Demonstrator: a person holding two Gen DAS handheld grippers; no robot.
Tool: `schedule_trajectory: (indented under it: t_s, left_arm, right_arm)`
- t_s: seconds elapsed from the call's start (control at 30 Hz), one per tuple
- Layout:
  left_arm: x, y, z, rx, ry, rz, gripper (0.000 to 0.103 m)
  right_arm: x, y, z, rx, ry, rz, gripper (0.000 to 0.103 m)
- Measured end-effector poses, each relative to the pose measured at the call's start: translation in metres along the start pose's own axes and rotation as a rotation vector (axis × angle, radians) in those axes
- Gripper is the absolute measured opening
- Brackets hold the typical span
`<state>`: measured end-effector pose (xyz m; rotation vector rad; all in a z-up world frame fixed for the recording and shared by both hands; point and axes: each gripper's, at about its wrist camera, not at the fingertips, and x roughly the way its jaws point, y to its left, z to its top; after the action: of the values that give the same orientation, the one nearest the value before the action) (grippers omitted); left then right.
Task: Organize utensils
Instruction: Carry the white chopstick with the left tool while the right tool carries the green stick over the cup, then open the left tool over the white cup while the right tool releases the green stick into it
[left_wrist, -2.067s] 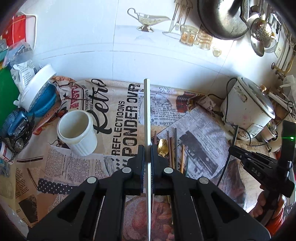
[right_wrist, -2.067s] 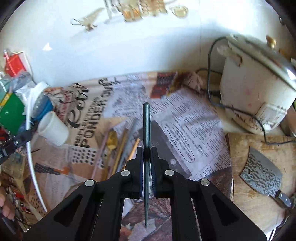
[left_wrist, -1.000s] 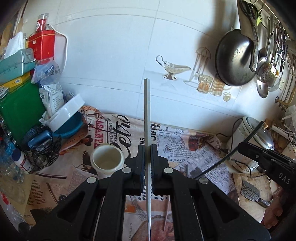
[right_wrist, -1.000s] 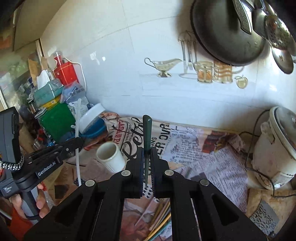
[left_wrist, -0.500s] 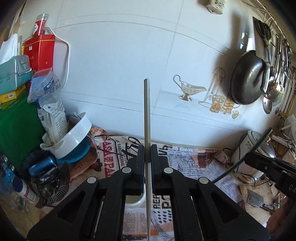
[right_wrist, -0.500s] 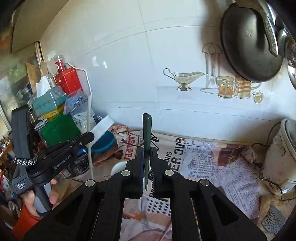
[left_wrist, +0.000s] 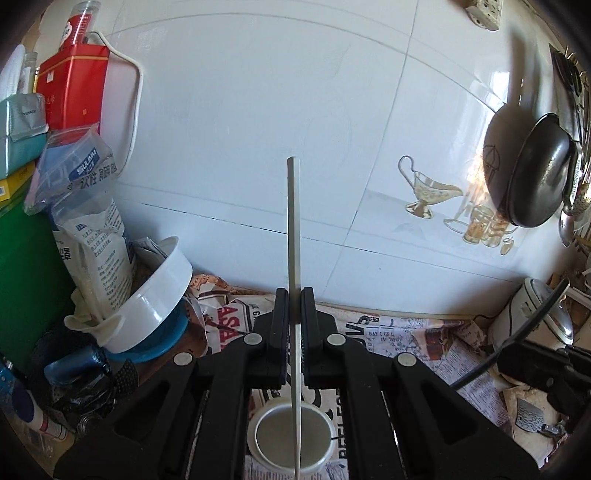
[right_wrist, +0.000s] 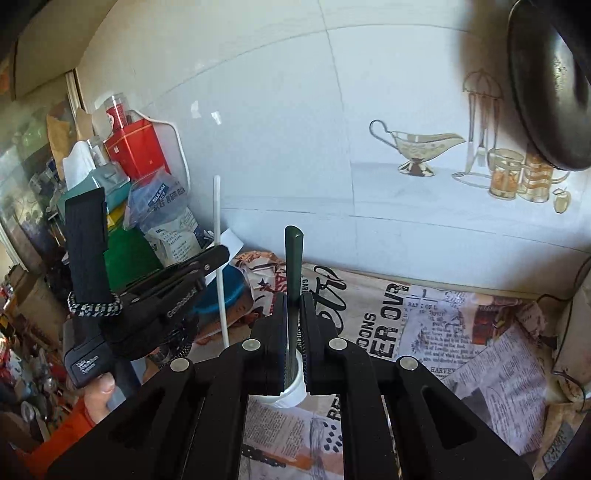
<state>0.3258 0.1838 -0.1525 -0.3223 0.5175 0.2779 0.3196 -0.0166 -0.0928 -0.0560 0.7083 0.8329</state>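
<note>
The white chopstick (left_wrist: 293, 236) I hold in my left tongs (left_wrist: 294, 328) is a thin, straight, rigid stick. I judge it light, smooth and liable to slip or swing, since only a short length is gripped. It is clamped near its middle, upper end toward 12 o'clock against the tiled wall (left_wrist: 240, 129), lower end running down across the mouth of the white cup (left_wrist: 258, 439) at 6 o'clock. In my judgement this hold suits a vertical drop into the cup; a grip nearer one end would let the stick pivot.

The dark green chopstick (right_wrist: 293, 258) in my right tongs (right_wrist: 294, 332) looks equally stiff and light, with a squared top end. It also stands upright. Its lower part passes between the fingers toward the white cup (right_wrist: 291, 397), which shows just below them at 6 o'clock. Whether the tip is inside the rim I cannot tell.

Both pairs of tongs are closed almost fully, with only the thickness of a stick between the pads, each clamped on its own chopstick. Neither touches the cup as far as I can see.

In the right view, the left tongs (right_wrist: 221, 254) appear at 9 o'clock. The cup stands on the newspaper-covered counter (right_wrist: 461, 332). A white bowl (left_wrist: 155, 295) leans at 9 o'clock in the left view; a black wok (left_wrist: 532, 173) hangs at 2 o'clock.
</note>
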Motion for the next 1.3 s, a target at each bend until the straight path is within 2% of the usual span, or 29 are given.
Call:
schedule_trajectory:
  t_s: [0.3, 0.5, 0.8, 1.03, 1.2, 1.3]
  left_arm:
    - [0.051, 0.016, -0.022, 0.018, 0.058, -0.004, 0.004]
    - [0.067, 0.019, -0.045, 0.029, 0.125, -0.006, 0.004]
    - [0.066, 0.027, -0.069, 0.014, 0.263, -0.001, 0.005]
    - [0.058, 0.023, -0.066, 0.036, 0.301, 0.015, 0.005]
    - [0.041, 0.013, -0.065, 0.076, 0.3, 0.025, 0.005]
    - [0.029, 0.007, -0.064, 0.088, 0.291, 0.026, 0.006]
  right_arm:
    - [0.043, 0.006, -0.009, 0.019, 0.099, -0.002, 0.006]
    - [0.06, 0.007, -0.018, 0.017, 0.162, -0.01, 0.006]
    - [0.084, 0.001, -0.025, 0.047, 0.223, -0.017, 0.006]
    - [0.085, 0.001, -0.027, 0.052, 0.239, -0.017, 0.007]
    - [0.073, 0.001, -0.029, 0.041, 0.235, -0.016, 0.021]
    - [0.06, 0.002, -0.028, 0.027, 0.212, -0.03, 0.021]
